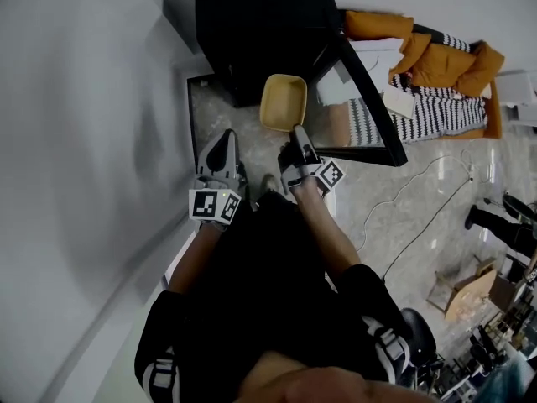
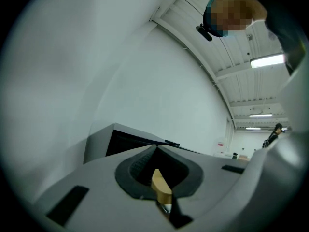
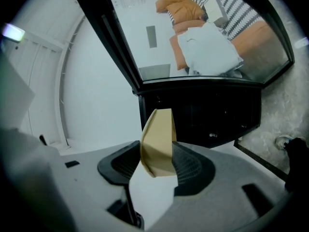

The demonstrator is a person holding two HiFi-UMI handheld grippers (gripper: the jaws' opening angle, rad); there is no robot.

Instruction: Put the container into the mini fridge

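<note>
A tan, open-topped container (image 1: 283, 102) hangs in front of the black mini fridge (image 1: 252, 23), whose glass door (image 1: 369, 99) stands open to the right. My right gripper (image 1: 295, 134) is shut on the container's near rim. In the right gripper view the container (image 3: 158, 139) stands edge-on between the jaws of the right gripper (image 3: 158, 153), with the dark fridge interior (image 3: 203, 112) straight ahead. My left gripper (image 1: 225, 141) is beside it on the left, holding nothing, jaw tips together. The left gripper (image 2: 157, 149) faces a white wall and the fridge's top corner (image 2: 125, 141).
A white wall (image 1: 84, 141) runs close along the left. Orange cushions and striped fabric (image 1: 436, 57) lie behind the open door. Cables (image 1: 419, 217) trail over the marble floor at right, near a cardboard box (image 1: 470, 288) and someone's shoe (image 1: 482, 217).
</note>
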